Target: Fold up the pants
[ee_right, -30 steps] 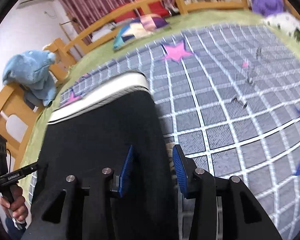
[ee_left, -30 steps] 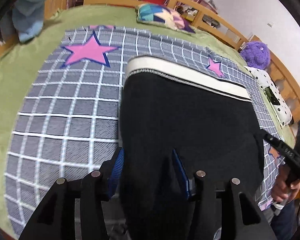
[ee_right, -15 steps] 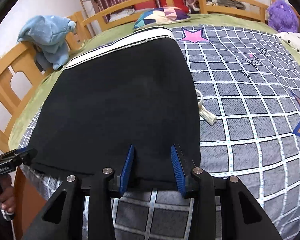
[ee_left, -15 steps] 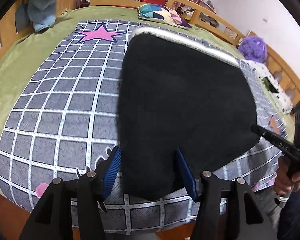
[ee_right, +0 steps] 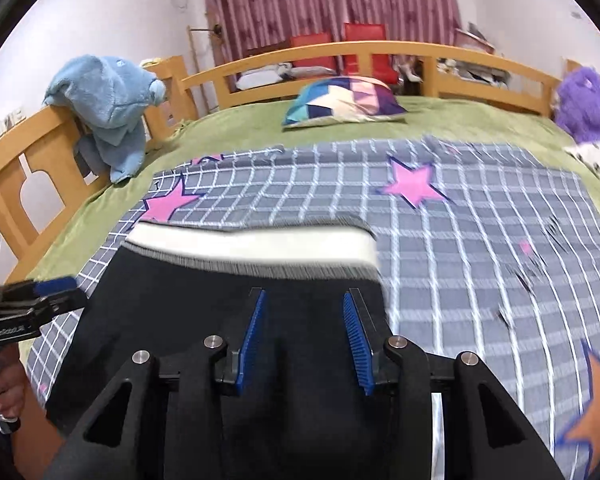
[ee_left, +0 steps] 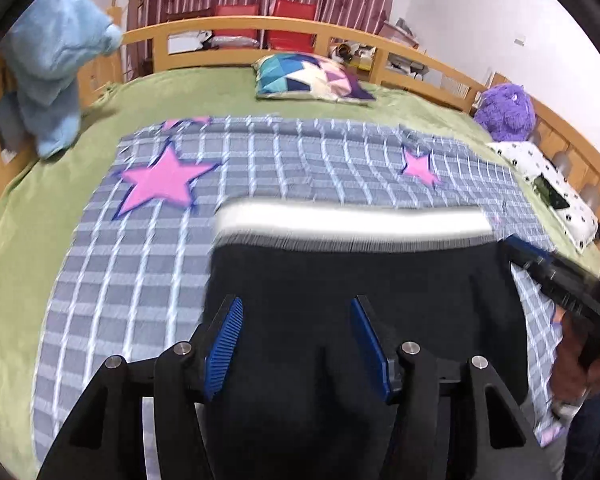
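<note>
The black pants (ee_left: 360,276) with a white waistband (ee_left: 352,220) lie spread on the grey checked blanket, blurred by motion; they also show in the right wrist view (ee_right: 228,304). My left gripper (ee_left: 296,324) stands with its jaws apart and the black fabric between its blue pads (ee_left: 224,340). My right gripper (ee_right: 304,320) also has its jaws apart around the fabric near the pants' right side. The right gripper shows at the right edge of the left wrist view (ee_left: 556,276), and the left one at the left edge of the right wrist view (ee_right: 28,308).
The checked blanket (ee_left: 140,264) with pink stars covers a green bed (ee_left: 28,216) with a wooden rail (ee_right: 380,52). A colourful pillow (ee_left: 312,78), a blue plush (ee_left: 52,76), a purple plush (ee_left: 508,108) and a spotted cushion (ee_left: 548,188) lie around the far edges.
The pants were lifted and stretched out half a second ago; now they have dropped back toward the blanket with the waistband farther away. Both grippers' jaws have widened.
</note>
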`<act>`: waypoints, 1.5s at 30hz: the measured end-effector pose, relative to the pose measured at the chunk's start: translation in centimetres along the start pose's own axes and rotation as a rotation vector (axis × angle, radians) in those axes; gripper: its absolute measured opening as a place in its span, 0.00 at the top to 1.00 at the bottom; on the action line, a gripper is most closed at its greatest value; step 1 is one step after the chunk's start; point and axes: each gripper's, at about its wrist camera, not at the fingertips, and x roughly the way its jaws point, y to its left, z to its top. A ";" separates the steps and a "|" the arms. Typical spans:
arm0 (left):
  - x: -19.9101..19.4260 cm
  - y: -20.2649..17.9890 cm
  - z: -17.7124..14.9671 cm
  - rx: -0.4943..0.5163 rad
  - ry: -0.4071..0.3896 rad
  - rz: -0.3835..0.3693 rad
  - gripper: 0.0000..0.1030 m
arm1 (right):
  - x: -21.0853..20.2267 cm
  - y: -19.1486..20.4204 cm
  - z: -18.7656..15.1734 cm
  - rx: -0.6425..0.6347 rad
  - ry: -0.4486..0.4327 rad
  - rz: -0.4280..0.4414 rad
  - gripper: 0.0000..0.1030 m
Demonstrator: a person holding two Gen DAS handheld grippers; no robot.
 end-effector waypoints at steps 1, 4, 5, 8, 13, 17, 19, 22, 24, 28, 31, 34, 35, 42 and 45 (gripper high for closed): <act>0.9 -0.3 0.7 -0.002 -0.003 0.010 0.45 | 1.0 0.4 0.6 -0.021 -0.005 0.000 0.61; 5.0 -0.4 2.2 -0.018 0.016 0.083 0.45 | 5.0 0.8 1.1 -0.085 0.026 -0.046 0.61; 6.3 -0.3 2.2 -0.028 0.034 0.082 0.45 | 6.4 0.3 0.8 -0.071 0.042 -0.080 0.62; 8.3 -0.7 1.5 0.000 0.054 0.099 0.43 | 7.8 -1.6 0.5 -0.011 0.049 -0.046 0.62; 7.4 -0.9 1.3 0.007 0.060 0.090 0.40 | 7.8 -1.5 0.7 -0.019 0.055 -0.065 0.62; 4.7 -0.2 -0.2 0.014 0.094 0.108 0.40 | 5.9 -1.4 -0.1 -0.011 0.065 -0.094 0.59; 3.2 0.1 -2.1 0.036 0.120 0.126 0.40 | 4.4 -1.1 -1.3 -0.011 0.067 -0.111 0.58; 1.0 1.4 -5.7 0.017 0.153 0.142 0.40 | 2.4 -0.7 -3.8 -0.001 0.099 -0.117 0.57; -0.6 2.3 -8.3 -0.021 0.169 0.115 0.40 | 0.7 -0.5 -5.6 0.007 0.093 -0.122 0.56; -4.1 3.6 -12.5 -0.106 0.126 0.071 0.37 | -2.9 0.2 -8.8 0.059 0.116 -0.118 0.55; -5.6 3.6 -14.1 -0.129 0.150 0.017 0.37 | -4.2 0.8 -11.1 0.068 0.147 -0.133 0.55; -7.2 3.0 -14.1 -0.137 0.152 0.009 0.39 | -5.6 1.0 -12.6 0.134 0.193 -0.104 0.55; -7.9 2.6 -13.8 -0.130 0.137 0.006 0.39 | -6.4 1.2 -12.8 0.146 0.190 -0.107 0.55; -15.6 -1.8 -11.2 -0.058 -0.013 -0.003 0.36 | -15.3 4.7 -9.7 0.107 0.062 -0.171 0.46; -17.9 -3.0 -11.2 -0.063 -0.060 0.004 0.32 | -18.3 6.1 -8.7 0.089 0.005 -0.182 0.42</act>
